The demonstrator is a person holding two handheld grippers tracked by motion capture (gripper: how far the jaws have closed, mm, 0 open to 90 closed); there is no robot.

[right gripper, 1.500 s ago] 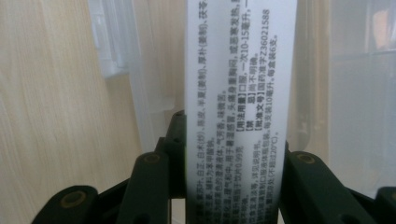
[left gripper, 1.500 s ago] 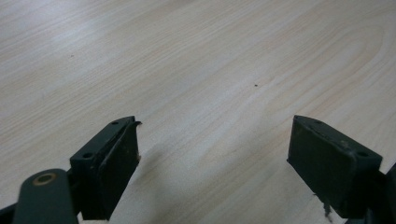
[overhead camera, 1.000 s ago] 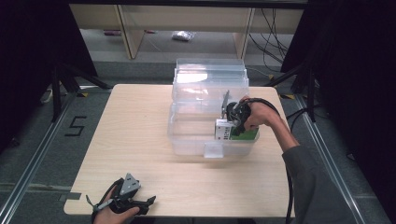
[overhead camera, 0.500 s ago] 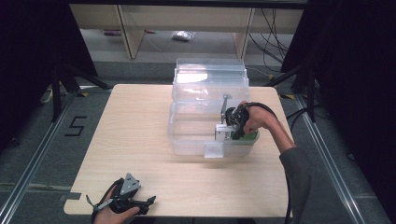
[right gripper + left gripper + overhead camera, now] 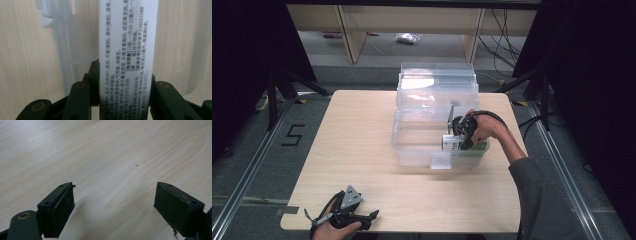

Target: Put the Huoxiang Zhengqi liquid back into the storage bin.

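A white medicine box with a green side (image 5: 453,144) is held over the inside of a clear plastic bin (image 5: 412,152) on the wooden table (image 5: 357,130). My right gripper (image 5: 457,140) is shut on it near the bin's front right corner. In the right gripper view the box (image 5: 128,47), covered in small print, stands upright between the jaws of that gripper (image 5: 125,83), with the bin's clear wall behind it. My left gripper (image 5: 369,216) rests at the table's front left edge. Its jaws stand wide apart over bare wood in the left gripper view (image 5: 115,202).
The bin's clear lid (image 5: 437,82) stands behind it at the table's far side. A small clear latch tab (image 5: 441,160) sticks out of the bin's front wall. Shelving and cables lie on the floor beyond the table.
The right hand has sunk slightly toward the bin's front with the box still gripped. The left gripper has stayed where it was.
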